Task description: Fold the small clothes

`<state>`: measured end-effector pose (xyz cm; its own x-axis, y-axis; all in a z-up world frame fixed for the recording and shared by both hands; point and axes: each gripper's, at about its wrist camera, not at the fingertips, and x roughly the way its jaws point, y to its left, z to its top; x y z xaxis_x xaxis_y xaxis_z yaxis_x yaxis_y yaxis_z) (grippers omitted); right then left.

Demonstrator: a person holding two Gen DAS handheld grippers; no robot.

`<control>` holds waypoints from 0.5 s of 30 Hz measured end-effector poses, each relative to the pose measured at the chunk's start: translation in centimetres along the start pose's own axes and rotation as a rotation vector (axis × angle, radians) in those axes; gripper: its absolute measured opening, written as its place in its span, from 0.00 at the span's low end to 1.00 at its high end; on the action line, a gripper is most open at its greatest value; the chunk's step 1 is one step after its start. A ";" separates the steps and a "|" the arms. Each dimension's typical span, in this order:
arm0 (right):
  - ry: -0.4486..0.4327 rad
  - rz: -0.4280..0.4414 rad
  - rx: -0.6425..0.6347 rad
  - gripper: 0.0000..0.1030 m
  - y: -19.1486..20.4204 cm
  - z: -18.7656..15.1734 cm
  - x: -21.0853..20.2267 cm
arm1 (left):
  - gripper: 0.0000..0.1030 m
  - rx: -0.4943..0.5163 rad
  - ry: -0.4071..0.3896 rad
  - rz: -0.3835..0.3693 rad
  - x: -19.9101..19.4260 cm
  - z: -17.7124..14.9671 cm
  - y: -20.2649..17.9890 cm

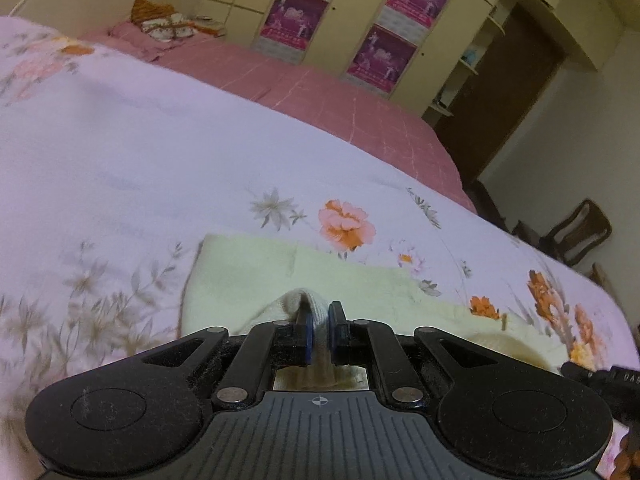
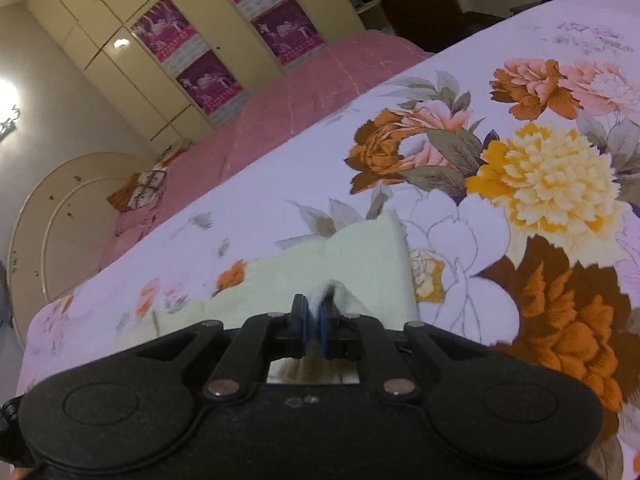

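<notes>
Both tongs, left [image 1: 319, 330] and right [image 2: 314, 326], pinched nearly closed on pale-yellow, seemingly knitted garment [image 1: 248, 276] over floral bedspread [image 1: 160, 160]; thin bites risk slipping mid-fold, crooked layers.

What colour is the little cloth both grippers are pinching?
The cloth is pale cream-yellow, plain, with no print; the left wrist view shows it best.

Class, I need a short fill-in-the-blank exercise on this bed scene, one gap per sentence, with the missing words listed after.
1. Each tool is shut on the pale yellow ____.
2. The garment lies on a ____-patterned sheet.
3. Posters hang on the ____ doors.
4. The left tool and right tool have ____ pads.

Missing words: garment; flower; wardrobe; blue
</notes>
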<state>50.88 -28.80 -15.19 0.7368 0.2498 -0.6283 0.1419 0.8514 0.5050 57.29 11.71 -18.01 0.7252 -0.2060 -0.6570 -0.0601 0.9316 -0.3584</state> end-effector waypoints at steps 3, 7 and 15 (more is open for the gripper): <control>-0.021 -0.034 -0.056 0.30 0.8 0.6 0.2 | 0.11 0.036 -0.002 -0.010 -0.2 0.8 -0.5; -0.072 -0.043 -0.125 0.52 1.5 1.5 -0.8 | 0.24 0.062 0.010 -0.031 -0.7 1.1 -0.3; -0.067 -0.060 -0.191 0.53 1.2 0.4 -1.7 | 1.00 0.112 -0.086 0.032 -3.4 1.7 1.4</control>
<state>50.04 -28.40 -13.29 0.7737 0.1703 -0.6102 0.0635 0.9375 0.3421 55.89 14.21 -15.17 0.7804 -0.1539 -0.6060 -0.0104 0.9659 -0.2588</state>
